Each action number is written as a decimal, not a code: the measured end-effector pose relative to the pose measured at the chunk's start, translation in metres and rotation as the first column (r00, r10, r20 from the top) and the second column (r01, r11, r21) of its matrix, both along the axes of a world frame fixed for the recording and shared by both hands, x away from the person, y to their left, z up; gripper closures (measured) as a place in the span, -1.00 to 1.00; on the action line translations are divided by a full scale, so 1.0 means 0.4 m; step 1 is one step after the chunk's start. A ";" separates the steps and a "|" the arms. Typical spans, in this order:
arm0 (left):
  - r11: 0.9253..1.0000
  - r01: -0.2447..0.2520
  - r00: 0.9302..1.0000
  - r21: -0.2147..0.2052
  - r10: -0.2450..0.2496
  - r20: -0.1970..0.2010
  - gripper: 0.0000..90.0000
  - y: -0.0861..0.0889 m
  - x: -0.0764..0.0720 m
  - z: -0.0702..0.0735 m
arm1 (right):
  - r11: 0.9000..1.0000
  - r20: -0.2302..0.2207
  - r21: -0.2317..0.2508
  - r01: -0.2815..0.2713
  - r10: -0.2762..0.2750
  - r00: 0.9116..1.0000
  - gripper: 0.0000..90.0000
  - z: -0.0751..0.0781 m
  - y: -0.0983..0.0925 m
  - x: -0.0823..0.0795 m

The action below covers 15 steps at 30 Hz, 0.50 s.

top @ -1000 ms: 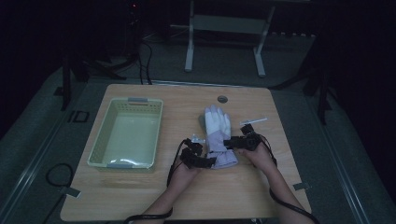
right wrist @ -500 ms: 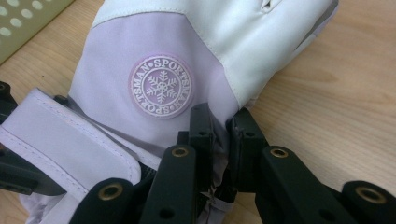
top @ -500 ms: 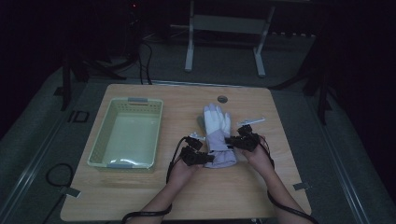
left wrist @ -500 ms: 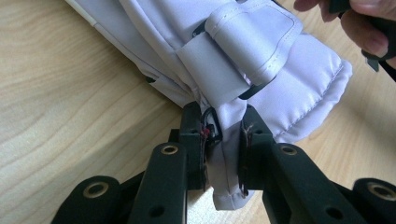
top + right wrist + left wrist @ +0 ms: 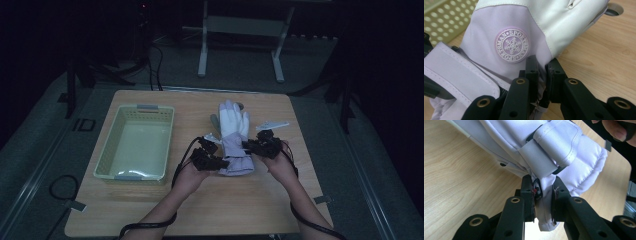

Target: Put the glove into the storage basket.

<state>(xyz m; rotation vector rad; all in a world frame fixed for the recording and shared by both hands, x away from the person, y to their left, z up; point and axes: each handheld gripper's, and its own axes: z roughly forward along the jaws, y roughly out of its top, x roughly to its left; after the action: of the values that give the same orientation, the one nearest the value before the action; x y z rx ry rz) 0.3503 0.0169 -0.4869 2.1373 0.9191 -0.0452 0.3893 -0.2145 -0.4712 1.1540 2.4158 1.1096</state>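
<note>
At the lower centre of the high view, the left gripper (image 5: 223, 162) and right gripper (image 5: 248, 145) are each clamped on a side of the cuff of the padded lilac-and-white ski glove (image 5: 234, 137), jaws having just been closing on fabric. Gripping looks done; carrying remains. The glove's fingers lie on the wooden table (image 5: 190, 105). At left sits the pale green perforated plastic basket (image 5: 107, 160), likely its destination.
</note>
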 end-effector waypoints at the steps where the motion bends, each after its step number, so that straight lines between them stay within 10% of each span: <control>1: 1.000 0.007 1.000 0.007 -0.007 0.003 0.70 0.002 0.000 0.007 | 1.000 -0.003 0.006 0.002 -0.002 1.000 0.81 0.005 0.002 -0.001; 15: 0.999 0.024 0.999 0.043 -0.026 0.048 0.71 0.069 0.003 0.095 | 0.999 0.043 0.048 0.011 -0.013 0.999 0.81 0.084 0.058 -0.012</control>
<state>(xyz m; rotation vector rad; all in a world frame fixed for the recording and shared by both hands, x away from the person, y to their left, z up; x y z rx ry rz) 0.3516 0.0444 -0.4490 2.1799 0.8720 0.0138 0.3847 -0.1915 -0.4376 1.1455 2.3587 1.1826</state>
